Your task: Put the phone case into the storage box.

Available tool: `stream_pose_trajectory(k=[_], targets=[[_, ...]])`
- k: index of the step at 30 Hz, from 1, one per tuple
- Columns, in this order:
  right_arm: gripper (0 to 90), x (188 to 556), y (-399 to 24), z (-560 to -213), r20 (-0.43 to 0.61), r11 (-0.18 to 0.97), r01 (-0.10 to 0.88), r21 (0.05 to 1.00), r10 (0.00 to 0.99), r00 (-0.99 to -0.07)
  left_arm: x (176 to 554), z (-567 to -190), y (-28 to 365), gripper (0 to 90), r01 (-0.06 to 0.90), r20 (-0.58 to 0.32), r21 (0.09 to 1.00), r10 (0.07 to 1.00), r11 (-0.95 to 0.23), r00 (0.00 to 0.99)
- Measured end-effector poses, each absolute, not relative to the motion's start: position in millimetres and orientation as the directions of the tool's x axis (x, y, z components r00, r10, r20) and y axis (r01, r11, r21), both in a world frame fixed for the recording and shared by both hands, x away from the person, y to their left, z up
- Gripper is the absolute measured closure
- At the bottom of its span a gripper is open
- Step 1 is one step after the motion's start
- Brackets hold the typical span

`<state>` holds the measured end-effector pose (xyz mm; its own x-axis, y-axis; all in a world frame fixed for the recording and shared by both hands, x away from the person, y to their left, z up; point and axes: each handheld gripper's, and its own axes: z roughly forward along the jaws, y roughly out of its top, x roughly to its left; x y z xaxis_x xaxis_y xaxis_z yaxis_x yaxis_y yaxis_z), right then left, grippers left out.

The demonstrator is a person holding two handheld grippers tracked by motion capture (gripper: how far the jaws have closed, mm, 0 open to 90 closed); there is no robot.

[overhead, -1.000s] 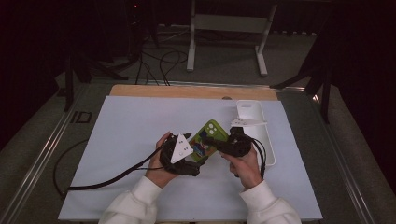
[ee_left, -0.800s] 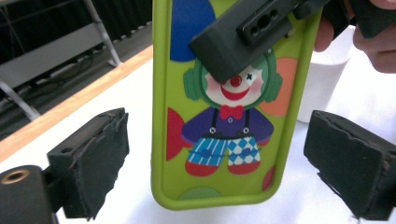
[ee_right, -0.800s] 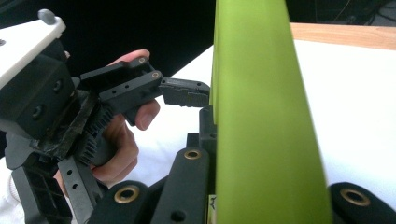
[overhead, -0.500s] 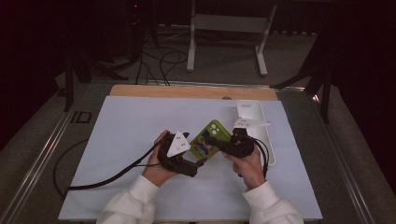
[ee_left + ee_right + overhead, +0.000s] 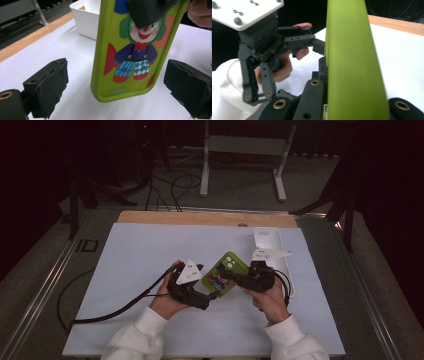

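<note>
A lime-green phone case (image 5: 228, 268) with a clown picture (image 5: 130, 60) is held tilted just above the white mat. My right gripper (image 5: 226, 276) is shut on it, and in the right gripper view the case (image 5: 352, 62) stands edge-on between the jaws of my right gripper (image 5: 357, 100). In the left gripper view a black pad of the right gripper presses on the case's top. My left gripper (image 5: 117, 92) is open, its fingers (image 5: 47, 87) standing clear on either side of the case's lower end. From above, the left gripper (image 5: 214, 293) sits at the case's near end.
A white tray (image 5: 270, 239) lies at the mat's right side, just behind the right hand, with its corner (image 5: 85, 17) beyond the case. A wooden strip (image 5: 200, 218) borders the mat's far edge. Black cables trail off to the left.
</note>
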<state>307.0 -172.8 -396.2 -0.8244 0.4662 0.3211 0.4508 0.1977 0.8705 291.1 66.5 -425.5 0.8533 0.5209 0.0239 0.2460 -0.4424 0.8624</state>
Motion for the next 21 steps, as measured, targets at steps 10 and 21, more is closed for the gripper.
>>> stream_pose_trajectory(k=[10,21], targets=[[88.8,302.7,-177.2,-391.5,0.306,0.210,0.418,0.884,0.417,-0.856,293.8,-427.8,69.2,8.5,0.267,-0.018,0.860,0.496,-0.436,0.868],[88.8,301.7,-178.4,-388.1,0.297,0.229,0.395,0.890,0.366,-0.882,293.4,-426.7,69.5,15.4,0.261,-0.049,0.864,0.443,-0.431,0.895]])
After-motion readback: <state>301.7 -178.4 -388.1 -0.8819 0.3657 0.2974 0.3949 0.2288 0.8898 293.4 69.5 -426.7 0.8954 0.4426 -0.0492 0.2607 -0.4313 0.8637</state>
